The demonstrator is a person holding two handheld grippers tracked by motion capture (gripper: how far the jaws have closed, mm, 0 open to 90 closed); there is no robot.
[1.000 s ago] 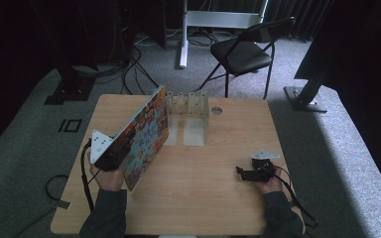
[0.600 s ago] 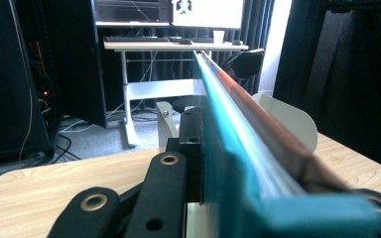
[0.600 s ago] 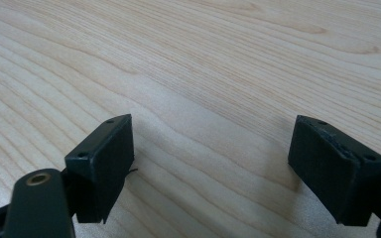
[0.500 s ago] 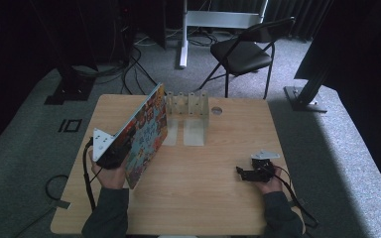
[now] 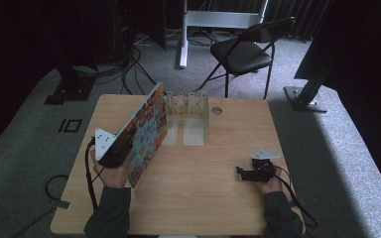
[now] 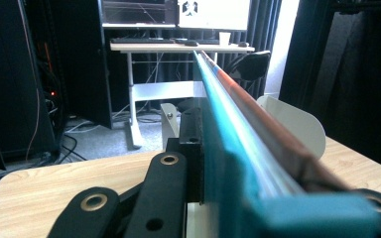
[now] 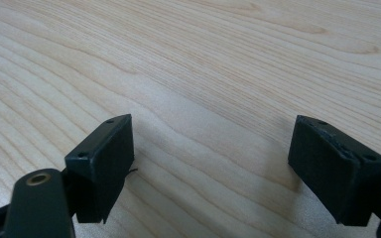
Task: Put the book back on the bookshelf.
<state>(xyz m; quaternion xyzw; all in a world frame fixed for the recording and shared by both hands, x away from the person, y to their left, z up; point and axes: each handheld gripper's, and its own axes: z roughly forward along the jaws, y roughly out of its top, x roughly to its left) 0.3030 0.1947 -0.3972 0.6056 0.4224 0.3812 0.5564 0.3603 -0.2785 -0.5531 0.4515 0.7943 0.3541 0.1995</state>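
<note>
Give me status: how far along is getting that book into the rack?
Done: the left gripper is clamped on the thin colourful picture book, lifted and tilted. In hand: its far end is near the white slotted metal rack. Left: slotting and release. The right gripper rests open on the light wooden table.

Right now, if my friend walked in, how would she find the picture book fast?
Look at the wooden table, then at its left side, where the left gripper is clamped on the colourful book. It is held up on a slant, its far corner near the white slotted rack. Nothing else there is covered in bright cartoon pictures.
</note>
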